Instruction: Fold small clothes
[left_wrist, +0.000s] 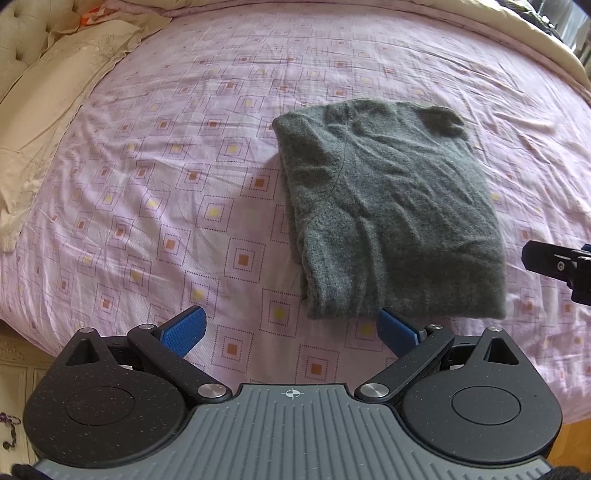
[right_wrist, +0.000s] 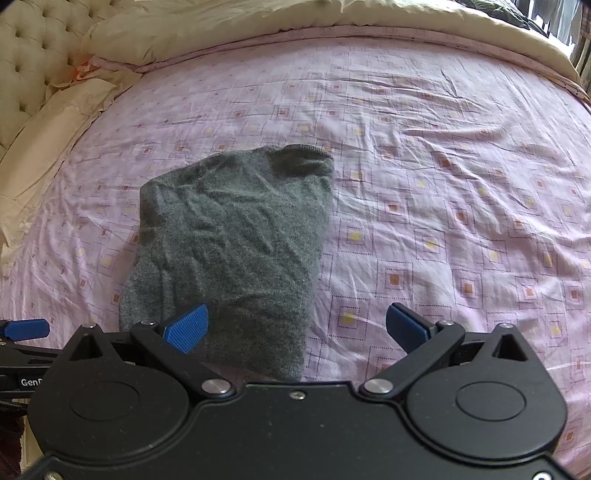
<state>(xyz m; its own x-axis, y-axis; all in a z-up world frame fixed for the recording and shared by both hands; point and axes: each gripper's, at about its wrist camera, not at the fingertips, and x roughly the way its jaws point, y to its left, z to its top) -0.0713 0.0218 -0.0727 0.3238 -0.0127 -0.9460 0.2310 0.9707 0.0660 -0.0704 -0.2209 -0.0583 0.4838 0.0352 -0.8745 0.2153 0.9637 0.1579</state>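
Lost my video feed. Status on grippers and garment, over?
Left gripper open, empty. Right gripper open, empty. Grey sweater folded, flat on pink bedsheet, untouched. Nothing in the way.

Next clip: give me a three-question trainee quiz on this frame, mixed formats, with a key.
1. True or false: the left gripper is shut on the sweater.
2. Multiple choice: the sweater lies A) spread flat with sleeves out, B) folded into a compact bundle, C) hanging off the bed.
3. Fill in: the right gripper is ____ and holds nothing.

Key: 1 false, it is open, just short of the sweater's near edge; 2 B; 3 open.
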